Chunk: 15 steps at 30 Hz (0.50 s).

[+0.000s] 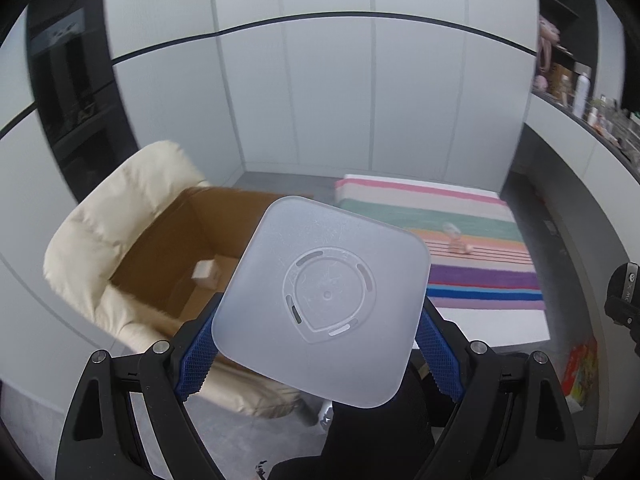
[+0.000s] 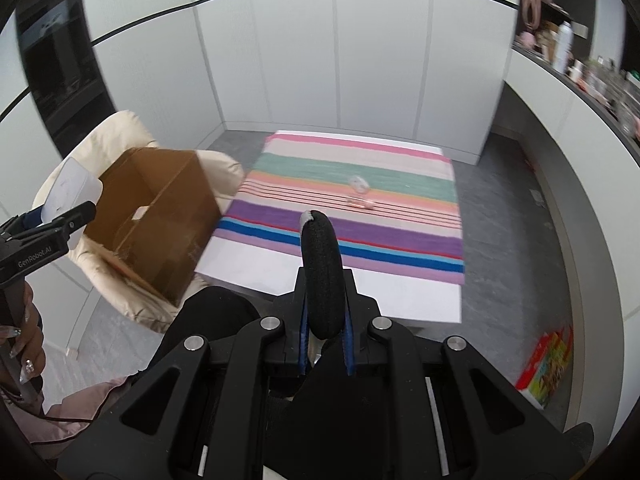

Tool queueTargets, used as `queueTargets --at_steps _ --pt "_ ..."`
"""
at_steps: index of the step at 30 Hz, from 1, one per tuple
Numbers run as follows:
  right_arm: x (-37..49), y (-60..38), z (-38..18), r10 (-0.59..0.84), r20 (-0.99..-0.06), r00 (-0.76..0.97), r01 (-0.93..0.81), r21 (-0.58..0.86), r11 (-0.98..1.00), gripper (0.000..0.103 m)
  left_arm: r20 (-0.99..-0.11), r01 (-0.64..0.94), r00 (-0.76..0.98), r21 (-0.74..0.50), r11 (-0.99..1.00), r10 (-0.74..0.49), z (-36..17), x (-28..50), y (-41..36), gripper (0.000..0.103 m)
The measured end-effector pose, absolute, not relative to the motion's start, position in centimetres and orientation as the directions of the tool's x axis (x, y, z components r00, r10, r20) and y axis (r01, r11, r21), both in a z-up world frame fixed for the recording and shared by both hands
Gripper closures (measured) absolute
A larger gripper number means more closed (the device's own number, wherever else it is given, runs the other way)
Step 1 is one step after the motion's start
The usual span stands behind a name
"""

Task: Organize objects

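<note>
My left gripper (image 1: 320,348) is shut on a frosted white square container (image 1: 324,300), its base facing the camera, held in the air in front of an open cardboard box (image 1: 168,248). The box sits on a cream armchair (image 1: 100,216) and holds a small white cube (image 1: 205,270). My right gripper (image 2: 324,320) is shut on a black oval padded object (image 2: 322,272) held upright above the table's near edge. The left gripper and container also show at the left of the right wrist view (image 2: 68,192), beside the box (image 2: 156,216).
A striped cloth (image 2: 352,216) covers a white table (image 2: 320,280); a small clear item (image 2: 358,184) and a pinkish item (image 2: 360,203) lie on it. A colourful box (image 2: 546,364) lies on the grey floor at right. A cluttered shelf (image 2: 592,68) runs along the right wall.
</note>
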State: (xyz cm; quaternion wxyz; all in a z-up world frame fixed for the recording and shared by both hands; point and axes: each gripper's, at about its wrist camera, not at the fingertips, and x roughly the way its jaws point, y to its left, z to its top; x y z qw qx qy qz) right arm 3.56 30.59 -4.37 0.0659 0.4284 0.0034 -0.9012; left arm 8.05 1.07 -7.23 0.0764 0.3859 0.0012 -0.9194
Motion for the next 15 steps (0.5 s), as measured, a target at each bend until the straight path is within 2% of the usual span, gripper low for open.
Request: queueTargets --at_steps 15 --pt "2.5 19.2 -5.4 -0.282 -0.778 -0.562 0.392 0.05 -0.919 0.09 -0.742 0.355 -0.615 0.041 -0.934 -0.267 -8.9 12.9 -8.8 0.014"
